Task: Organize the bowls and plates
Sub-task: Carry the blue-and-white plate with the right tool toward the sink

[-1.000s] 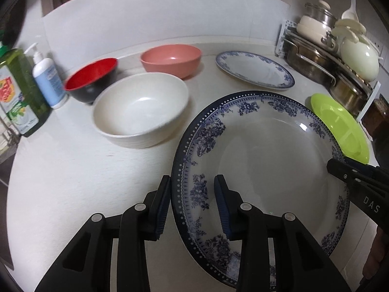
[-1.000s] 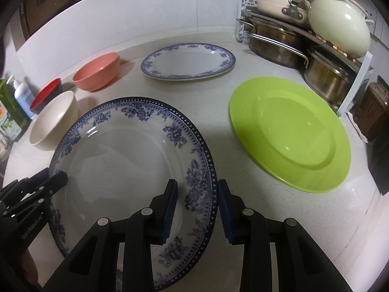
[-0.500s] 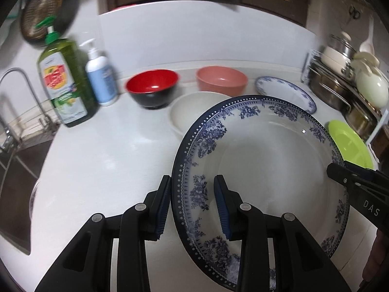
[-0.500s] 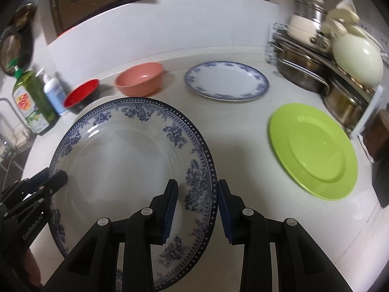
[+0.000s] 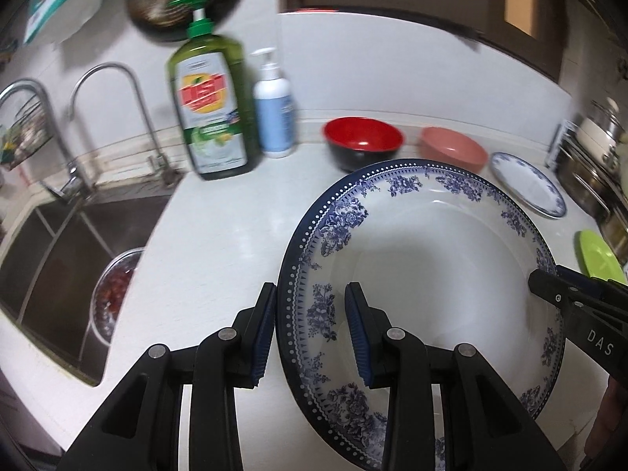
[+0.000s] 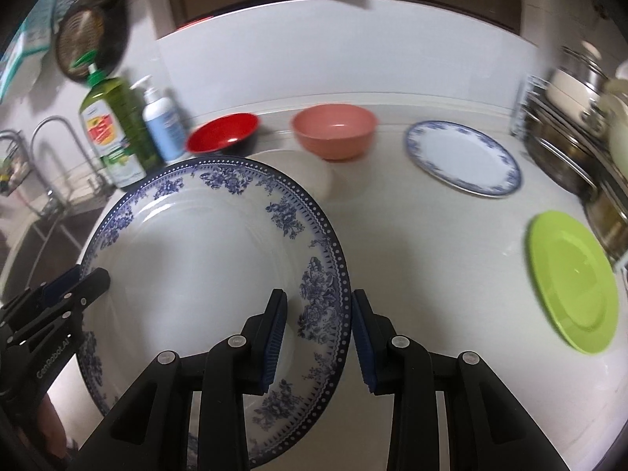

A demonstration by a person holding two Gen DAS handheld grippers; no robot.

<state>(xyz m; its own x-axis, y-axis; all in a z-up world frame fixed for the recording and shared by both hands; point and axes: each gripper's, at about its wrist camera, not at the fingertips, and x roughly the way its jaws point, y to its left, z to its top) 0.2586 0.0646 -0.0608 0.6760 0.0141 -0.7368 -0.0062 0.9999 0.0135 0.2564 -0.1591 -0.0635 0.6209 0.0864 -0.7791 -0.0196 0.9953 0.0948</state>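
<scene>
A large blue-and-white floral plate (image 5: 424, 274) hangs above the white counter, carried between both grippers. My left gripper (image 5: 312, 306) is shut on its left rim, one pad under the edge and one on the inside. My right gripper (image 6: 318, 306) is shut on the opposite rim (image 6: 329, 259), and its tip (image 5: 549, 286) shows in the left wrist view. Behind the plate stand a red-and-black bowl (image 5: 363, 139) and a pink bowl (image 5: 451, 149). A smaller blue-rimmed plate (image 6: 463, 157) and a green plate (image 6: 573, 286) lie to the right. The held plate mostly hides a cream bowl (image 6: 314, 172).
A steel sink (image 5: 59, 243) with faucets and a colander (image 5: 114, 294) of red food is at the left. A green dish soap bottle (image 5: 208, 106) and a white pump bottle (image 5: 272, 114) stand by it. A rack of pots (image 6: 569, 137) fills the right edge.
Both grippers have carried the large plate up and to the left, toward the sink. The cream bowl has slipped behind the plate; the bottles and the sink have come into view.
</scene>
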